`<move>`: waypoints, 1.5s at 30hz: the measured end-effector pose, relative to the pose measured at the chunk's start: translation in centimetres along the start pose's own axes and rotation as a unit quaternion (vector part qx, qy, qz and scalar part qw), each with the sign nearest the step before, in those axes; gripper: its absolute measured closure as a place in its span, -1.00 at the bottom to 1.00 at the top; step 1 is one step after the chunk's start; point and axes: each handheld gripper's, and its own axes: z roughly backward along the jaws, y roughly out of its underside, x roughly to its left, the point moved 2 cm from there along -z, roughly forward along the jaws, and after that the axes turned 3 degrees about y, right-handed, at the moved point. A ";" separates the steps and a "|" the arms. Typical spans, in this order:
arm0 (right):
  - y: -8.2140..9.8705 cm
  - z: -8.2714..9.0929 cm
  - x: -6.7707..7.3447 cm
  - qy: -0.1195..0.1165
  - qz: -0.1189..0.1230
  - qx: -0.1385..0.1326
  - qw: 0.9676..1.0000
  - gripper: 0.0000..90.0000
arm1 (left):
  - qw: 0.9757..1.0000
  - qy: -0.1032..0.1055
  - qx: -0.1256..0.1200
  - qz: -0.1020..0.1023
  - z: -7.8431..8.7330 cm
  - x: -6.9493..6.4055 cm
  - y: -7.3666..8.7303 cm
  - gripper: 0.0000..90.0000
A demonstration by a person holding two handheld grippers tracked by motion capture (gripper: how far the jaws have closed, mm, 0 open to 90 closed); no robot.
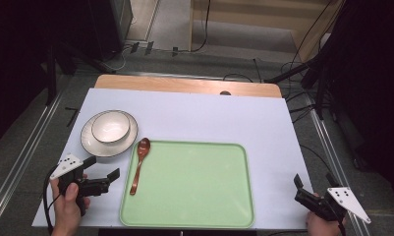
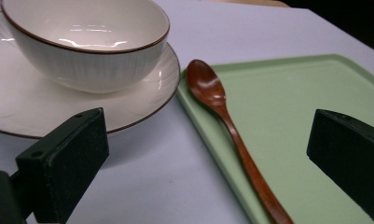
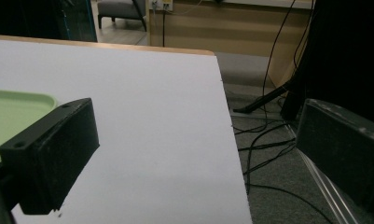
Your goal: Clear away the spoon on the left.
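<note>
Left tool (image 1: 106, 178) is held wide open and empty at the table's near-left corner, the spoon (image 1: 138, 164) just beside it, handle pointing toward the near edge along the tray's (image 1: 194, 216) left rim. Right tool (image 1: 299, 189), also open and empty, is seen well apart at the near-right corner, so the left is judged nearer.

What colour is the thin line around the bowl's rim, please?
Dark brown, on a cream-white bowl; the left gripper view shows it best.

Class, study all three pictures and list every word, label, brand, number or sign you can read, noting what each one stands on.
None: no readable text stands on anything.
The bowl, plate, spoon, green tray and white table cover carry no print.
The grey plates on the left gripper and right gripper bear only dark dots, not characters.
</note>
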 end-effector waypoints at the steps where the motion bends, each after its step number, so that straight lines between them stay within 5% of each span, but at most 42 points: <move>1: 0.0 0.0 0.0 0.000 0.000 0.001 1.000 -1.00 | 1.000 0.000 0.000 -0.004 0.1 0.2 0.1 -1.00; 7: -0.1 0.1 -0.2 0.003 -0.001 -0.004 1.000 -1.00 | 1.000 -0.020 -0.013 -0.012 1.4 1.6 0.7 -1.00; 12: -0.1 0.2 -0.3 0.004 -0.003 -0.005 1.000 -1.00 | 1.000 -0.005 -0.012 -0.014 3.1 2.7 1.1 -1.00; 23: -0.2 0.3 -0.4 0.006 -0.005 -0.006 1.000 -1.00 | 0.999 -0.032 -0.031 0.005 5.8 5.3 2.2 -1.00; 37: -0.2 0.4 -0.7 0.010 -0.007 -0.009 1.000 -1.00 | 0.999 -0.026 -0.033 0.000 5.6 5.6 2.4 -1.00; 45: -0.2 0.3 -0.5 0.008 -0.006 -0.007 1.000 -1.00 | 0.999 -0.001 -0.040 -0.006 5.6 5.0 2.3 -1.00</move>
